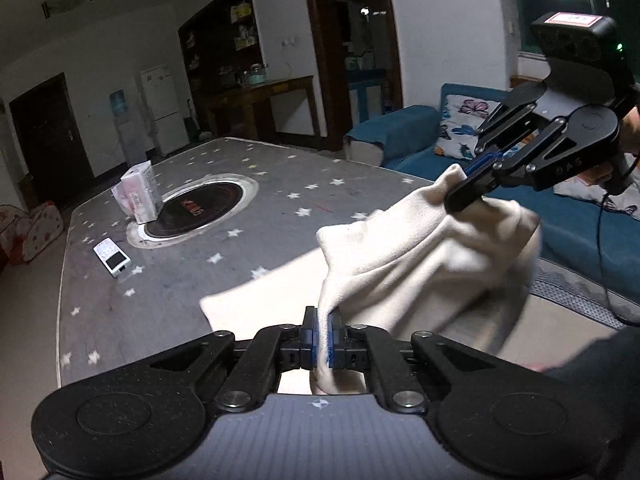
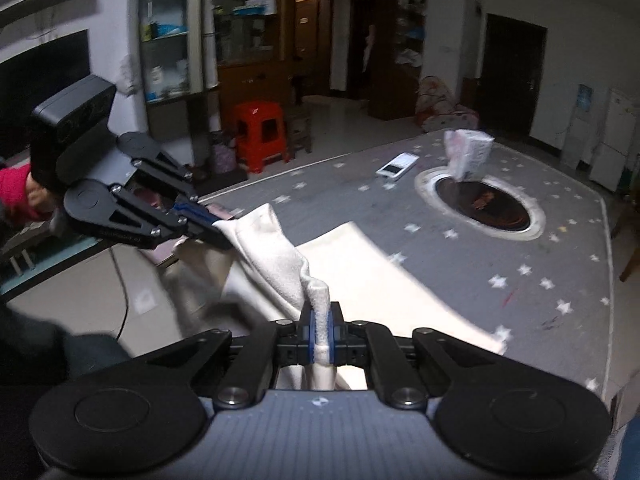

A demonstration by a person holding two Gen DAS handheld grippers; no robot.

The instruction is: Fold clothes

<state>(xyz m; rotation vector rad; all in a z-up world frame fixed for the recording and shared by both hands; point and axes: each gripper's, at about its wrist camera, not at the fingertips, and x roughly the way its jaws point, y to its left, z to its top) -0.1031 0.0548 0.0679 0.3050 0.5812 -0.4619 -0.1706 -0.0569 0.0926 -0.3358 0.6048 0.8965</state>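
Note:
A cream-white garment point(image 1: 408, 268) hangs between both grippers above the grey star-patterned table point(image 1: 192, 276), its lower part still lying on the table. My left gripper point(image 1: 322, 322) is shut on one edge of the garment, cloth pinched between its blue pads. In the same view my right gripper point(image 1: 460, 196) holds the other corner higher up at the right. From the right wrist view, my right gripper point(image 2: 320, 320) is shut on a bunched fold of the garment point(image 2: 276, 256), and my left gripper point(image 2: 218, 234) grips it at the left.
On the table lie a round black inset burner point(image 1: 200, 208), a tissue pack point(image 1: 140, 194) and a white remote-like device point(image 1: 113, 262). A blue sofa point(image 1: 480, 152) with cushions stands at the right. A red stool point(image 2: 260, 136) stands on the floor beyond the table's edge.

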